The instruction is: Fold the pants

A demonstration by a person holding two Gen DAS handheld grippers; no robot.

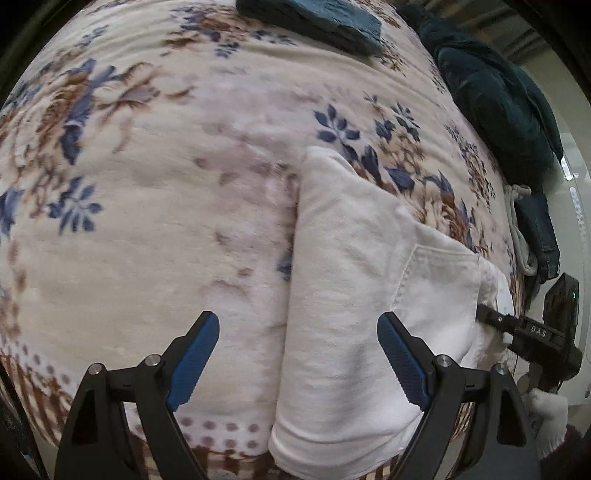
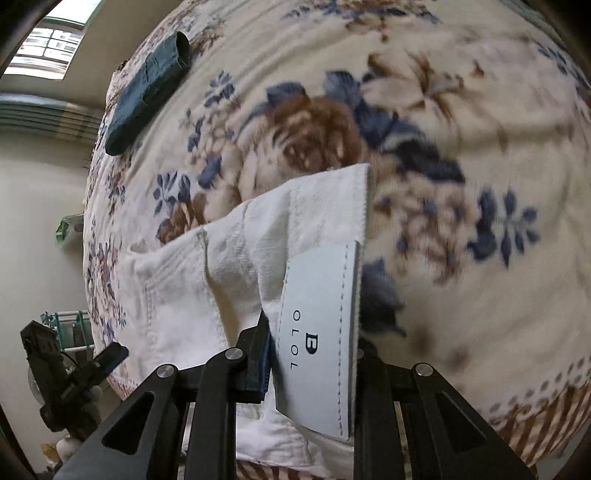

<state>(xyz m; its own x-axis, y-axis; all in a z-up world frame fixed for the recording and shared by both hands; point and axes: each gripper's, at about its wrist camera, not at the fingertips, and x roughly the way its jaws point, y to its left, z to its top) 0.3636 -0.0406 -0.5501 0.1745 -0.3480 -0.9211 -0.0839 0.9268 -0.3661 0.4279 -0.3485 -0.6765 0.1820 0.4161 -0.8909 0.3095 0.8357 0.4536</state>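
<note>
One pair of white pants [image 1: 354, 295] folded on the flowered blanket [image 1: 147, 221] — right gripper [image 2: 310, 354] clamped on its waistband, left gripper [image 1: 299, 354] spread wide, holding nothing. One dark folded garment [image 1: 317, 18] beyond the pants.

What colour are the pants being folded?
White pants, clearest in the left wrist view, lying on the floral blanket.

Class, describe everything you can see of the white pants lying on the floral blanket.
The white cotton-looking pants lie folded into a thick, narrow bundle on the floral fleece blanket. A stitched back pocket faces up, and a pale rectangular brand patch with dark lettering sits at the waistband. The right gripper is shut on the waistband at that patch. The left gripper is open above the bundle's near end, its blue-padded fingers not touching it.
</note>
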